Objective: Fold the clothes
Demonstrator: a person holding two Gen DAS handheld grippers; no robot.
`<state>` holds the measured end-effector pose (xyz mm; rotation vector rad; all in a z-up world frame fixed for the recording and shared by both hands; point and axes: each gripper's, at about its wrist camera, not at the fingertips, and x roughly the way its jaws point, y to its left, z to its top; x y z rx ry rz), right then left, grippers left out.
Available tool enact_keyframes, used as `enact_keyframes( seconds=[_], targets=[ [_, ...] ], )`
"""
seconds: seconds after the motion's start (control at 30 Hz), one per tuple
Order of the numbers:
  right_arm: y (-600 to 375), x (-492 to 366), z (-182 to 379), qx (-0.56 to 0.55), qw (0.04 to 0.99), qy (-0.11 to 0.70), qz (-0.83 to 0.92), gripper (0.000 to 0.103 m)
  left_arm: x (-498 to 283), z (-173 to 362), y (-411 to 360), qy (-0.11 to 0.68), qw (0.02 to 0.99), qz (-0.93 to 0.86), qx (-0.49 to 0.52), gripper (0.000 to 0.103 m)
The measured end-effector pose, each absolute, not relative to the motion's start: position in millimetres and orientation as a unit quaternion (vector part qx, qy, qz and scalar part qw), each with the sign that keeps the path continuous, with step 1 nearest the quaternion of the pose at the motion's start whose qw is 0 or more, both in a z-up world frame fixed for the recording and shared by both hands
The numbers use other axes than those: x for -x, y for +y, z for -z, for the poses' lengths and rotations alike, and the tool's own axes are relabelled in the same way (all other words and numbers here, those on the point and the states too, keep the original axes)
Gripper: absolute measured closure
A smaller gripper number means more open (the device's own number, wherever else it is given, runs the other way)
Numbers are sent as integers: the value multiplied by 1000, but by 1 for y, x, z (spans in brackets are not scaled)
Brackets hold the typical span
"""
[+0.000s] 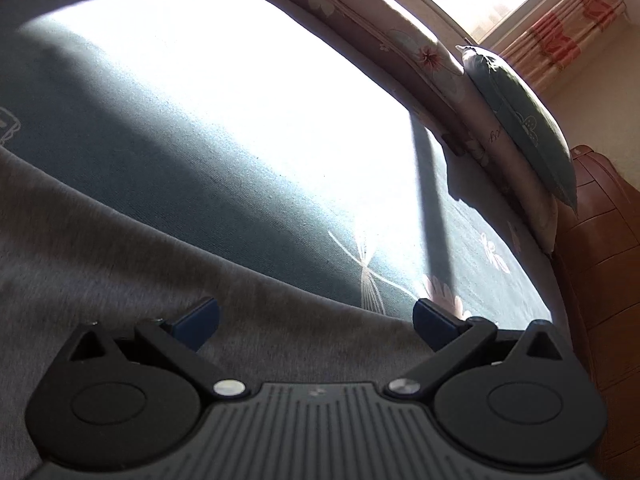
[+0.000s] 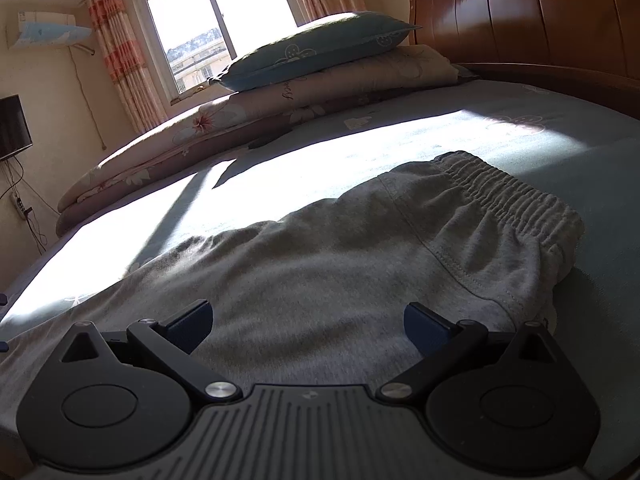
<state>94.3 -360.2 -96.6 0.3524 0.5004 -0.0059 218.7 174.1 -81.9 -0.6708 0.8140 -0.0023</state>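
Black two-finger left gripper [image 1: 316, 322] with blue pads spread wide, nothing between. Black two-finger right gripper [image 2: 308, 322] likewise spread wide, holding nothing.

Trousers [image 2: 320, 264]: plain heather grey. Bed sheet [image 2: 520, 128]: teal-blue with pale flower outlines; pillow [image 2: 320, 46]: matching teal with a white flower motif; folded quilt [image 2: 224, 120]: dusty pink, floral print. Curtains [image 2: 116, 40]: orange-red and cream bands; headboard [image 2: 520, 12]: reddish-brown wood; fingers [image 2: 192, 320]: dark blue pads on black arms.
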Motion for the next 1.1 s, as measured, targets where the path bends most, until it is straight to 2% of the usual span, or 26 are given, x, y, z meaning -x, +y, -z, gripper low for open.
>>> enact_keyframes(
  seconds=[0.13, 0.33, 0.5, 0.67, 0.83, 1.1],
  targets=[
    [-358, -95, 97, -164, 955, 249, 2, 0, -233, 92, 181, 388, 862, -24, 326, 1],
    [-361, -99, 98, -176, 952, 251, 0, 0, -216, 78, 178, 393, 853, -27, 343, 1],
    [-361, -100, 97, -181, 951, 251, -2, 0, -161, 69, 135, 379, 884, -20, 274, 1],
    [-361, -98, 97, -181, 951, 250, -4, 0, -112, 81, 85, 348, 916, -89, 177, 1],
    [-360, -95, 98, -168, 954, 248, -7, 0, -93, 95, 71, 352, 910, -101, 194, 1],
    [-356, -94, 101, -149, 957, 251, 1, 0, -89, 86, 60, 353, 919, -88, 150, 1]
  ],
)
